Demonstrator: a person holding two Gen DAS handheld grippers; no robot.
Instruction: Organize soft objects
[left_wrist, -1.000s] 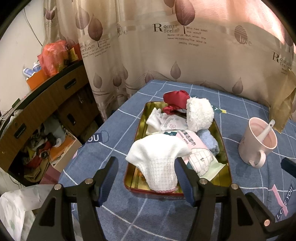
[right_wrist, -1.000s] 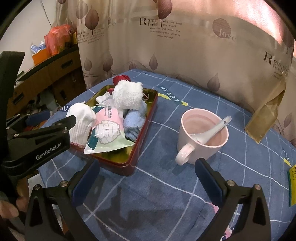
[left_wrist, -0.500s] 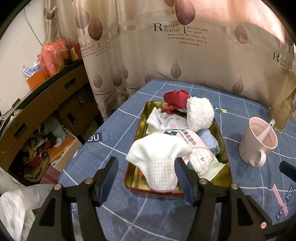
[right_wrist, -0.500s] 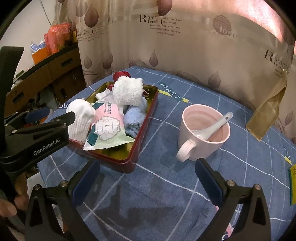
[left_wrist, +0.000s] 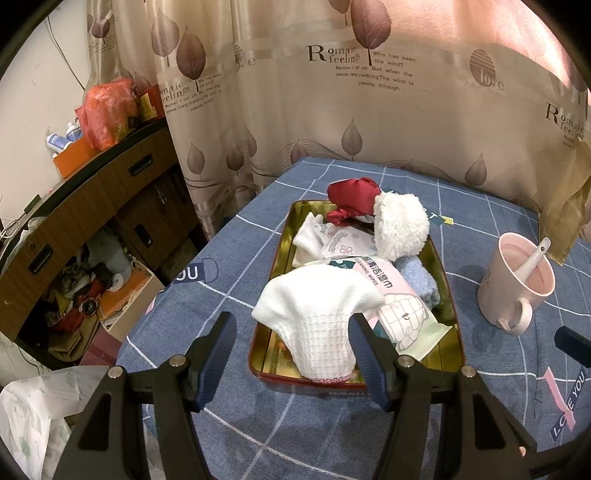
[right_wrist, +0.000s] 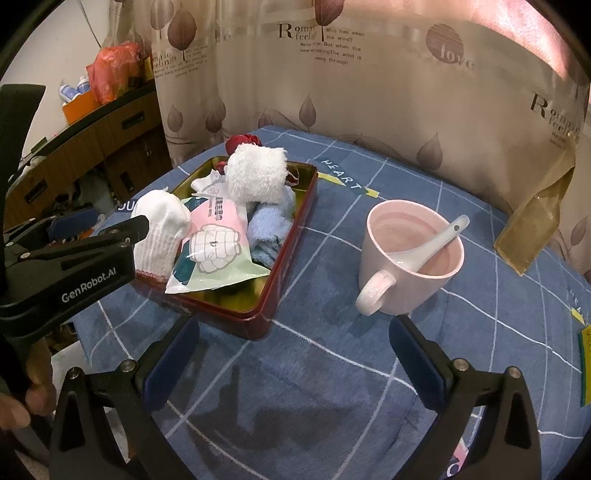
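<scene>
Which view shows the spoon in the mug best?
Right wrist: the spoon shows bowl to handle inside the mug. Left wrist shows only its small handle end near the frame edge.

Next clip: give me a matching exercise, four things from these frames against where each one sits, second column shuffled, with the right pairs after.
Things:
1. spoon
2. white knit sock
3. fluffy white sock
4. mug

Places:
A. on the blue cloth, outside the tin
B. at the tin's near end, between the open left gripper's fingers
C. inside the mug
D. toward the tin's far end, next to the red cloth

Pairs: 1-C, 2-B, 3-D, 4-A
</scene>
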